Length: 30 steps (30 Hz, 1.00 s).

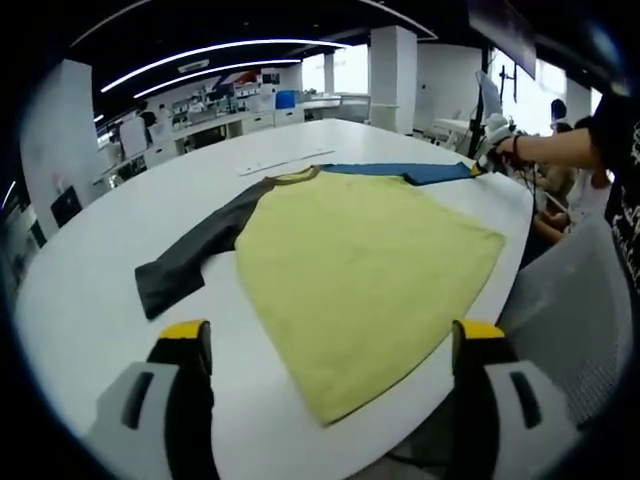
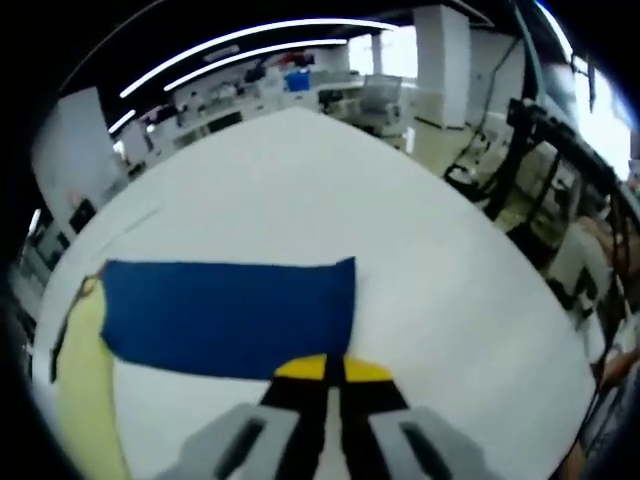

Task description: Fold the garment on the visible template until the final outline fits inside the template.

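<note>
We judge the first sleeve fold: garment (image 1: 370, 270) flat on the white table (image 1: 100, 290), right hand-held gripper (image 2: 334, 370) pinching the blue sleeve (image 2: 230, 315) edge, left hand-held gripper (image 1: 330, 345) spread, next carrying the sleeve inward.

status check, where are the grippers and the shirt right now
Left gripper open, short of the shirt hem. Right gripper shut on the blue sleeve edge. Shirt flat on the white table, grey sleeve out, unfolded.
</note>
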Tool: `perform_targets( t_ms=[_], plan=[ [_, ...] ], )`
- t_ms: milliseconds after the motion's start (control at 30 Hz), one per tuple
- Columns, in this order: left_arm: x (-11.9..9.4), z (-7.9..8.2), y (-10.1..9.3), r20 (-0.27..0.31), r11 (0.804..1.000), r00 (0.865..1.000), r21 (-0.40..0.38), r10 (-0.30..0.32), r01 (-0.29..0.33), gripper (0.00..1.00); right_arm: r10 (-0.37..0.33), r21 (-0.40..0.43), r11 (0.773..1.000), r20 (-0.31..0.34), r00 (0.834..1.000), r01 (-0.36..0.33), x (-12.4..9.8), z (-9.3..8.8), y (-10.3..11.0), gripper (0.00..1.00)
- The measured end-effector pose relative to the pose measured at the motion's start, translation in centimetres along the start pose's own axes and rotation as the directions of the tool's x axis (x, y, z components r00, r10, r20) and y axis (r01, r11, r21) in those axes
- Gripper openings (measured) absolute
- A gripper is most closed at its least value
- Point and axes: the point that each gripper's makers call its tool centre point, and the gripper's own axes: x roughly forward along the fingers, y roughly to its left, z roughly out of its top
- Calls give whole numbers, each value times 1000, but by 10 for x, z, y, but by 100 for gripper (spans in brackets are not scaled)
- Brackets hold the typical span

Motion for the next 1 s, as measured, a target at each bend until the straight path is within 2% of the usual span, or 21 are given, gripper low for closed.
perform_targets(
  t_ms=[67,200,267,400,467,533,667,867,1000],
  plan=[
    [-1,1,1,7,1000,1000,-7,0,0,98,5,3,1000,4,1000,-5,-3,0,3,0],
    [-2,2,0,16,1000,1000,-13,-8,8,99,18,-7,1000,13,1000,-18,0,13,3,0],
    [-2,2,0,15,1000,1000,-11,-10,10,99,26,-8,1000,22,999,-26,-13,11,14,0],
    [-2,2,-2,18,1000,1000,-11,-14,14,99,54,-32,998,43,998,-53,-4,30,18,0],
    [-3,2,-3,20,1000,1000,-12,-16,17,99,68,-40,997,52,996,-66,-20,26,35,0],
    [-3,2,-3,20,1000,1000,-13,-18,18,99,82,-52,996,60,995,-79,-14,36,36,0],
    [-5,2,-4,26,1000,1000,-17,-17,18,99,113,-81,991,71,991,-108,-20,43,55,0],
    [-7,1,-2,32,1000,999,-25,-9,9,99,146,-118,983,71,987,-137,-14,57,72,0],
    [-8,0,-2,34,999,999,-31,-9,10,99,167,-137,978,65,984,-157,-23,53,92,0]
  ],
)
